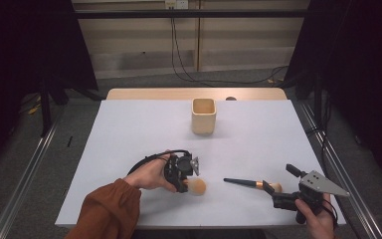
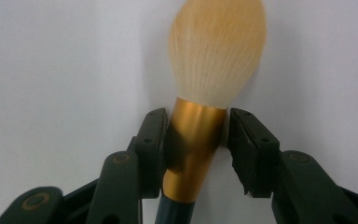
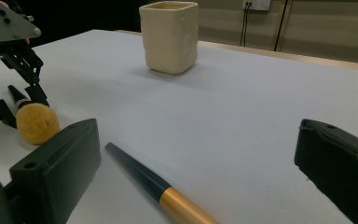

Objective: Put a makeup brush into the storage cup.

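Two makeup brushes lie on the white table. The left brush has a fluffy tan head, and its gold ferrule sits between the jaws of my left gripper. The left pad touches the ferrule, while a sliver of table shows beside the right pad. The second brush has a dark handle and a gold ferrule. It lies between the wide-open jaws of my right gripper, untouched. A cream square cup stands upright farther back.
The table's front edge runs just below both hands. A wooden strip borders the far edge, with cables on the floor beyond. Bare tabletop lies between the brushes and the cup.
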The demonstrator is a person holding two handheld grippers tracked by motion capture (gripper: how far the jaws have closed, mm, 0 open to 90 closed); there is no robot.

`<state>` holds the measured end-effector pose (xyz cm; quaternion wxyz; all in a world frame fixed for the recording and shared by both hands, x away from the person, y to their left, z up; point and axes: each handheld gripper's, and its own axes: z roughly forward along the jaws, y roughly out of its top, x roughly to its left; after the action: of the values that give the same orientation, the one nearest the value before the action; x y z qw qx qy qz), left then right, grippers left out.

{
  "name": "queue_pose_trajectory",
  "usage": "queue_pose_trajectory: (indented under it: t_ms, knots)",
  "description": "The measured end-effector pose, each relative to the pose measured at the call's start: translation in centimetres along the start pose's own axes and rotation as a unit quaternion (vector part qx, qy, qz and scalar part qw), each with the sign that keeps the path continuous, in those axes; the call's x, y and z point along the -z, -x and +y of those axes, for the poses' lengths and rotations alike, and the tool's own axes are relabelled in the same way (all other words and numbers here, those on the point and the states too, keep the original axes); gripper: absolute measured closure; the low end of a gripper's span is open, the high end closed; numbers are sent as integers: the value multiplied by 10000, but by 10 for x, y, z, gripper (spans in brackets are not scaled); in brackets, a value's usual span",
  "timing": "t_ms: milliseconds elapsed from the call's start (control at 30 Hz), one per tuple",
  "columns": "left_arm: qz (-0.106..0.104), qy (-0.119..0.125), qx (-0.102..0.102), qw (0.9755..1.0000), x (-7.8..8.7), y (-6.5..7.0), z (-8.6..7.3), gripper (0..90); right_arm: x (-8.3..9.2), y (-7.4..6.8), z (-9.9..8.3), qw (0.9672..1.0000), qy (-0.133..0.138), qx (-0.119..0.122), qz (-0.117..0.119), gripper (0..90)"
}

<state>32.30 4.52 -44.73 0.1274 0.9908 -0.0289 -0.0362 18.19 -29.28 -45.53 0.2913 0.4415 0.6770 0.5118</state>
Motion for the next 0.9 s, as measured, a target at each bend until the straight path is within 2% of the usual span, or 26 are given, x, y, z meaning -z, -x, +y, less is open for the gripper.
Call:
queue_pose_trajectory:
  t_ms: [100, 133, 233, 433, 567, 667, 700, 733, 767, 833, 867, 900]
  knots:
    - [-26, 8, 46, 10000, 0, -1, 0, 601, 0, 0, 0, 10000, -6, 15, 10, 0]
    - [-13, -32, -15, 10000, 0, 0, 1, 618, 0, 0, 0, 10000, -7, -5, 2, 0]
    - [-64, 6, 12, 10000, 0, -1, 0, 656, 0, 0, 0, 10000, -16, -5, 1, 0]
    - [-90, -5, 189, 9998, 1, -3, 0, 665, 0, 0, -1, 10000, -35, -18, 14, 0]
    - [-181, 97, 378, 9991, 1, -6, -1, 666, 0, 1, -1, 10000, -35, -20, 21, 0]
    - [-283, 64, 569, 9980, 2, -9, 0, 666, -1, 1, -1, 10000, -40, 4, 58, 0]
    - [-254, 77, 597, 9979, 1, -9, 0, 666, -1, 1, -1, 10000, -40, 4, 58, 0]
    - [-340, 93, 661, 9972, 2, -10, -1, 667, -1, 1, -1, 10000, -58, 10, 53, 0]
    - [-294, 104, 686, 9972, 2, -10, -1, 667, -1, 1, -1, 10000, -51, 11, 62, 0]
    - [-366, 143, 764, 9963, 3, -11, -3, 667, -1, 1, -1, 10000, -50, 12, 57, 0]
    - [-294, 172, 800, 9962, 3, -11, -4, 667, -1, 1, -1, 10000, -50, 12, 57, 0]
    - [-414, 201, 851, 9953, 4, -12, -5, 667, -1, 1, -1, 10000, -52, 11, 55, 0]
